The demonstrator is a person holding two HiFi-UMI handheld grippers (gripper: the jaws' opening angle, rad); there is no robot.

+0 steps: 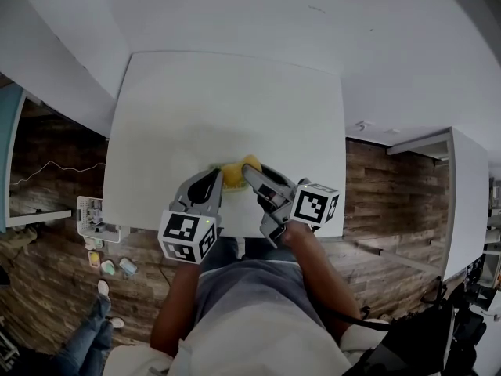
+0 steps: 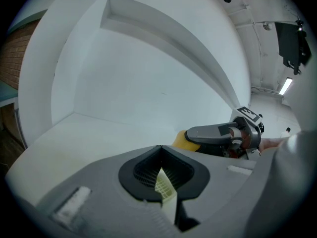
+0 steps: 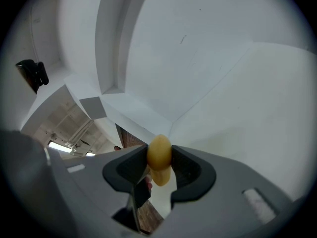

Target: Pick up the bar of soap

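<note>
Yellow bar of soap (image 3: 159,155) clamped between the two dark pads of the right tongs (image 1: 253,168), which stand apart by the bar's thickness and press on its opposite broad faces. In the right gripper view the bar is an oval whose long axis runs crosswise to the line joining the pads, with one rounded end above the pads and the other below them. In the head view the bar (image 1: 235,175) juts sideways out of the right tongs, its free end pointing at the left tongs (image 1: 214,180), which lie just beside it. The left tongs (image 2: 161,150) are together, tips meeting, with nothing between them. All of this is over the near part of the white table (image 1: 227,100); whether the bar touches the table cannot be told.
</note>
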